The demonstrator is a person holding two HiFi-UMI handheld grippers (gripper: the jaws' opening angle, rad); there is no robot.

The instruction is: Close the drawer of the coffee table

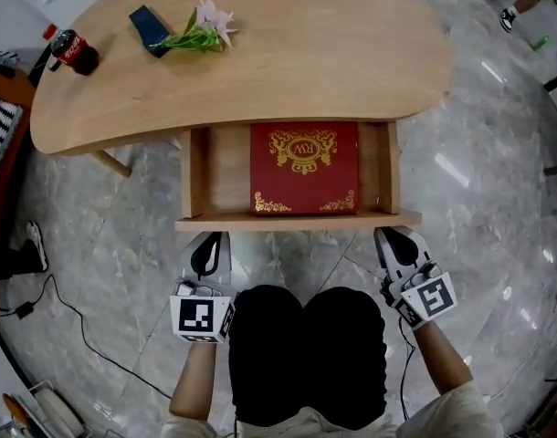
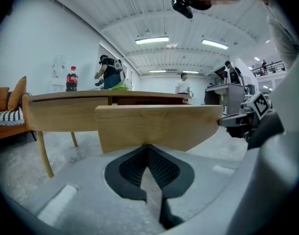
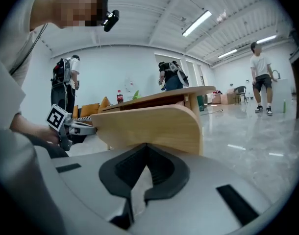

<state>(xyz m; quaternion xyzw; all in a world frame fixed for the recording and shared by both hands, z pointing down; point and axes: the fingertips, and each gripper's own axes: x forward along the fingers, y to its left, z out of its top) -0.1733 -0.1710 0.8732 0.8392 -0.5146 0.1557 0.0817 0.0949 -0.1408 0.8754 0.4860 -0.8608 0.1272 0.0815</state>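
The drawer [image 1: 297,221] is pulled well out from the near edge of the bench [image 1: 306,53], under the middle of its curved wooden top. Inside lies a red box [image 1: 304,167] with gold ornament. It fills the middle and right of the drawer, leaving a bare strip of wood on the left.

The person is down low in front of it, holding one tool at each end of the drawer's front board. The left tool [image 1: 213,241] points at the board near its left end and the right tool [image 1: 393,237] near its right end. From above, both tips reach the board's edge.

In the left gripper view, the left tool [image 2: 148,148] has its jaws brought together at the tips with nothing between them. Those tips sit right at the lower edge of the drawer front [image 2: 159,126]. I can't be sure they press on it. The right gripper view shows the same thing: the right tool [image 3: 147,147] has its jaws together and empty, with the tips at the bottom of the rounded end of the drawer front [image 3: 149,126].

On top of the bench, a cola bottle [image 1: 73,51] lies at the far left end. A dark flat thing [image 1: 151,30] and a sprig of pale pink flowers [image 1: 204,27] lie near the far edge. A black cable [image 1: 78,322] trails over the grey marble floor [image 1: 488,199] to the person's left.
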